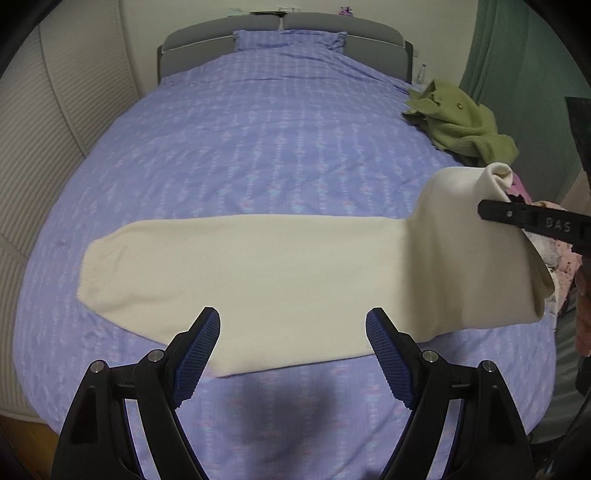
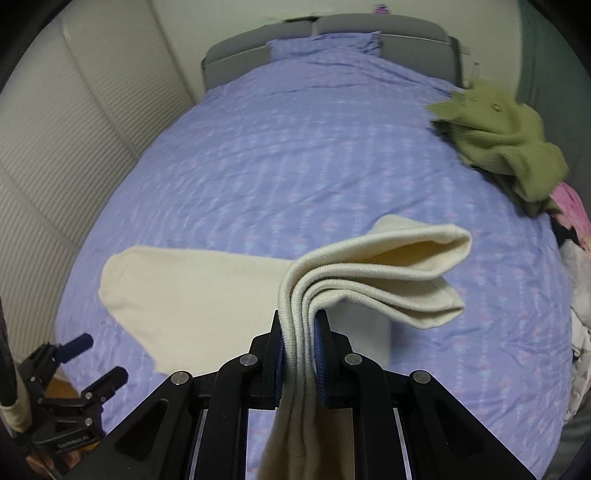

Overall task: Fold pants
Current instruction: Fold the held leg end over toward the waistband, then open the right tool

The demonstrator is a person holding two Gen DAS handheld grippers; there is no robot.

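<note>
Cream pants [image 1: 258,273] lie folded lengthwise across a purple patterned bed [image 1: 258,147], leg ends at the left. My left gripper [image 1: 293,354] is open and empty, just above the pants' near edge. My right gripper [image 2: 301,332] is shut on the ribbed waistband of the pants [image 2: 369,273] and holds that end lifted off the bed. In the left wrist view the right gripper [image 1: 491,210] shows at the far right, with the raised waist end draped around it.
A green garment [image 1: 461,125] is heaped at the bed's right edge, with pink and white clothes [image 2: 572,206] near it. A grey headboard [image 1: 284,33] and a pillow are at the back. A ribbed white wall [image 1: 37,166] runs along the left.
</note>
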